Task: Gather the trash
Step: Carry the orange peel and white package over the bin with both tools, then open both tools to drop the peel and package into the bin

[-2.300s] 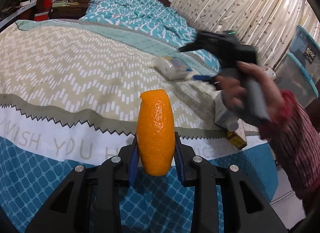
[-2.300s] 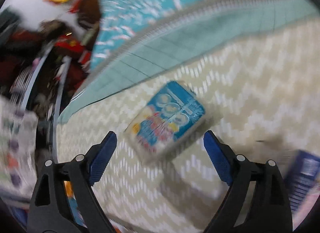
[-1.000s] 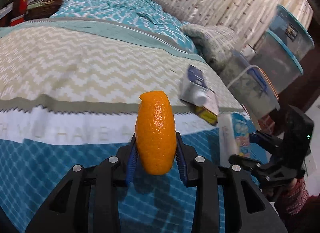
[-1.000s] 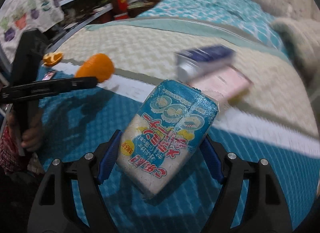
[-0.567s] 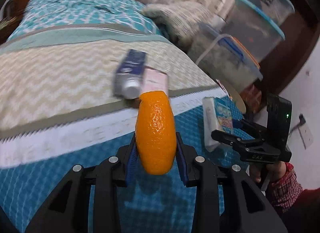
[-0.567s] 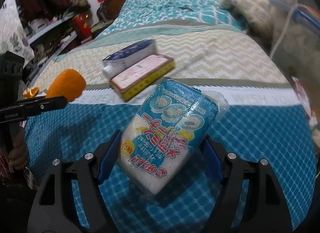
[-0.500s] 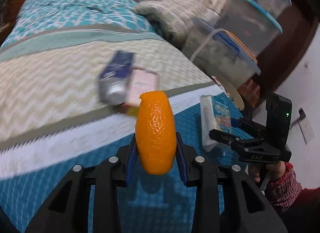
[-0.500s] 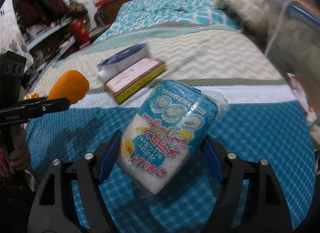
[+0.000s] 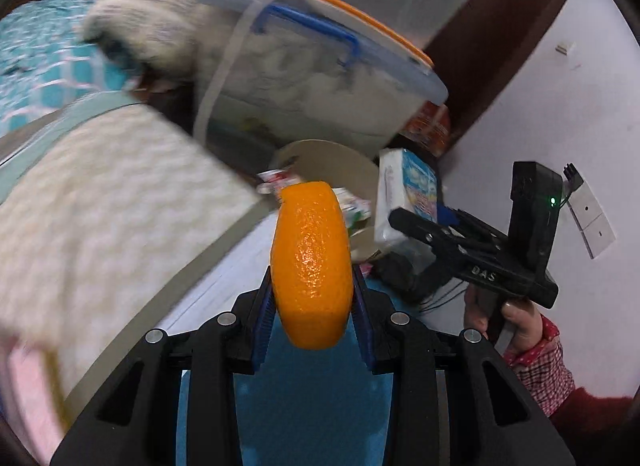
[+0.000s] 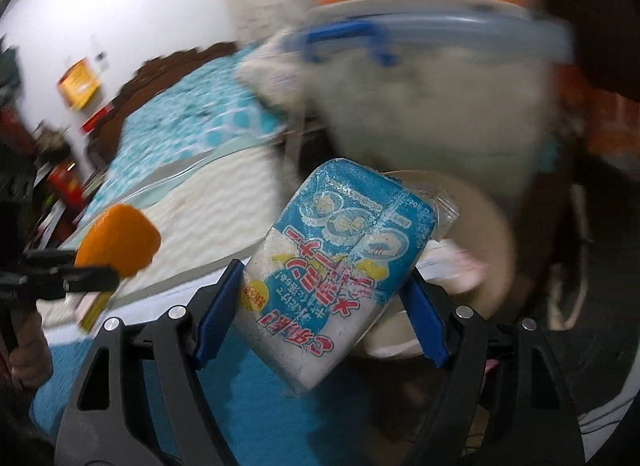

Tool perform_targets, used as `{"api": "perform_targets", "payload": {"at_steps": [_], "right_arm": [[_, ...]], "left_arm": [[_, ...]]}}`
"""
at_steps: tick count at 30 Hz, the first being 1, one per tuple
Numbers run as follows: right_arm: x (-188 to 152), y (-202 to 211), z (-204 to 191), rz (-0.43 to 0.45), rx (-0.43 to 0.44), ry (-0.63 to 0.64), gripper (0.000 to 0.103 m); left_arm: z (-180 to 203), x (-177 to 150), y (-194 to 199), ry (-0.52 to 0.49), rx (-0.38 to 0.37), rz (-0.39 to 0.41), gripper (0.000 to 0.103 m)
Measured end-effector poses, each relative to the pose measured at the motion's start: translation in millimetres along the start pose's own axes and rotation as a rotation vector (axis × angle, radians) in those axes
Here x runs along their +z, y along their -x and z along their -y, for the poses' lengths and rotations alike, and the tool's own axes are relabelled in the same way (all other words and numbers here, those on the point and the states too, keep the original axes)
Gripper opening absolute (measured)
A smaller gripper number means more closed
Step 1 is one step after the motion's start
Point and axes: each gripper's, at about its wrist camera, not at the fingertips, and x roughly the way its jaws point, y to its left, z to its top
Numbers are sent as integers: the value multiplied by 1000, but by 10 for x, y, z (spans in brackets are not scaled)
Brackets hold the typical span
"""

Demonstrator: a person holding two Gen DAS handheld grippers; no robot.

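Gripping glossy orange peel (image 9: 311, 266); blue-white snack packet (image 10: 340, 266) crinkled.

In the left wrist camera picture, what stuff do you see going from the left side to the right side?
Zigzag bedspread → orange peel in the left gripper → blue-and-white packet → right gripper → hand in a red sleeve.
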Motion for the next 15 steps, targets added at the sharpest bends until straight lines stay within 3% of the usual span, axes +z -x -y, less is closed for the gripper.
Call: {"api": "perform_targets", "payload": {"at_steps": [7,15], "right_arm": [[191,-272,628,-24,-42,-67,77],[232,-577,698,-61,-25,-63,79]], "left_arm": [[148,437,-1005,-32,35,-115,33],[78,589,-1857,0,65,-252,38]]}}
